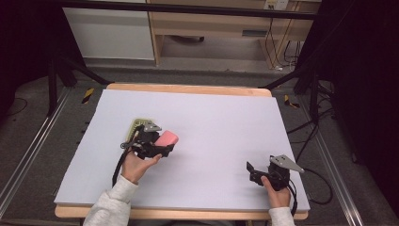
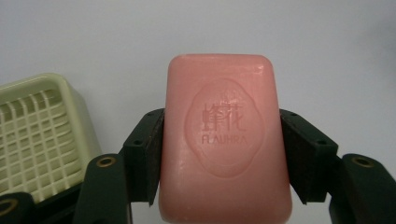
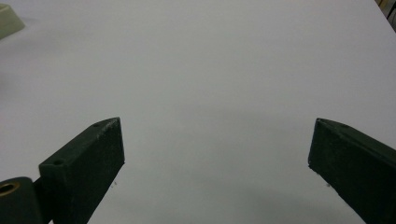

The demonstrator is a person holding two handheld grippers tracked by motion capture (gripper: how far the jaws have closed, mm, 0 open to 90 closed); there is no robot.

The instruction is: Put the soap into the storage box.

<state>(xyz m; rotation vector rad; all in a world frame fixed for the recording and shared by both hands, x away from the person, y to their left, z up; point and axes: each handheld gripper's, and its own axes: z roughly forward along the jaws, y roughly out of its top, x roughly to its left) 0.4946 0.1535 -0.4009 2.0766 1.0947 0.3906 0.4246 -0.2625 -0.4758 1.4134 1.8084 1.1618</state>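
- The table (image 1: 226, 122), under a pale sheet, carries everything; places below are given from the soap dish.
- The soap dish (image 2: 37, 135), pale green with a grid floor, sits just beside the left gripper (image 2: 222, 158).
- That gripper clamps the pink soap bar (image 2: 224, 140) by its long sides; probably it belongs in the dish, so keep it level and lower squarely over the grid.
- The right gripper (image 3: 217, 168), well apart from the dish, rests with jaws spread, empty.
- Embossed on the bar: "FLAUHRA" under Chinese characters I cannot read surely.
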